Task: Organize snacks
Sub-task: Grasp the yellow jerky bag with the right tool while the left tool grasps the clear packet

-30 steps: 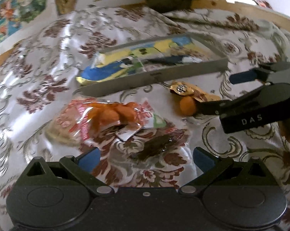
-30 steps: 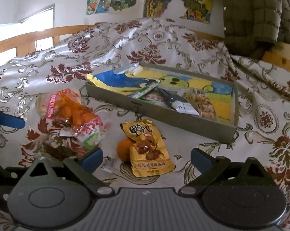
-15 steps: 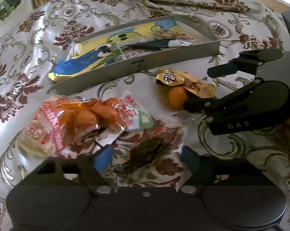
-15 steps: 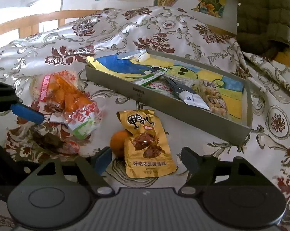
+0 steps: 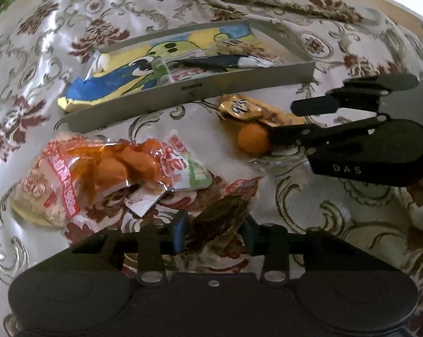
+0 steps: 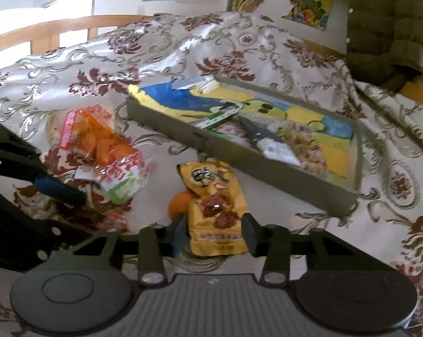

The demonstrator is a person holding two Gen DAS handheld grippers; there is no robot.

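Here, left wrist view: the left gripper (image 5: 213, 233) has jaws closing around a clear packet (image 5: 220, 210) of dark snack lying between them; contact is unclear, pads apparently not yet pressing. Best to pinch the packet's body, not its slack film. Beyond the jaws sits the grey tray (image 5: 239, 87), holding a cartoon-printed bag, scissors and more packets.

Right wrist view: the right gripper (image 6: 214, 237) is also closing, the yellow packet (image 6: 215, 205) between its jaws, an orange (image 6: 177, 203) just beside the left jaw. Squeeze the lower edge squarely, clear of the fruit. The tray (image 6: 281, 177) lies ahead-right.
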